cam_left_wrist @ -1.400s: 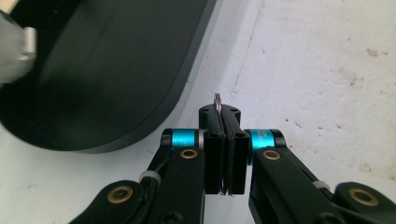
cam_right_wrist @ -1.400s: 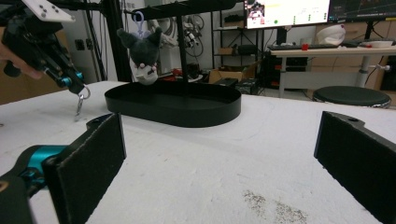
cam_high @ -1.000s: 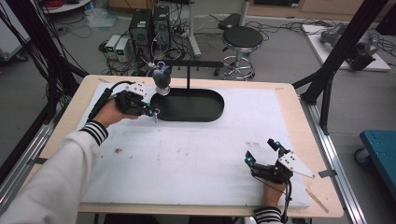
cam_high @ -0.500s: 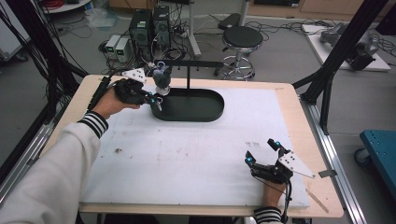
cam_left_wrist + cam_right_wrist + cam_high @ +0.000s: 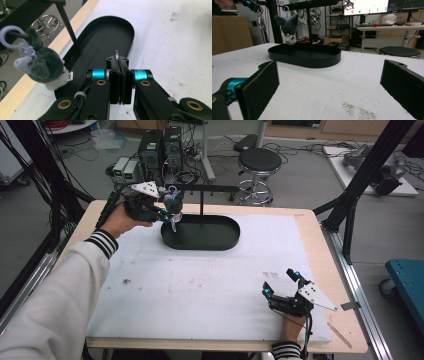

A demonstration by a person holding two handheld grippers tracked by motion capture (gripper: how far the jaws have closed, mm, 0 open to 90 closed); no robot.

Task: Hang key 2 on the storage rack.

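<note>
A dark grey plush toy [image 5: 172, 202] with a white face hangs by a lavender loop [image 5: 8, 32] from the bar of a black stand [image 5: 210, 187], over the stand's oval tray [image 5: 220, 240]. My left gripper [image 5: 162, 215] is held up just left of the plush, its jaws shut on a thin metal ring [image 5: 116, 53]. In the right gripper view that ring [image 5: 259, 18] dangles under the left gripper [image 5: 249, 3], beside the plush [image 5: 288, 28]. My right gripper [image 5: 278, 282] rests on the white mat near the front right, open, with nothing between its pads [image 5: 259, 90].
The white mat [image 5: 200, 285] covers most of the wooden table [image 5: 320, 245]. The stand's upright post [image 5: 201, 205] rises from the tray's back edge. A stool [image 5: 257, 160], computer cases and cables are on the floor behind the table.
My left gripper has risen and drawn back from the tray's left rim to the height of the plush. The plush and my right gripper have stayed where they were.
</note>
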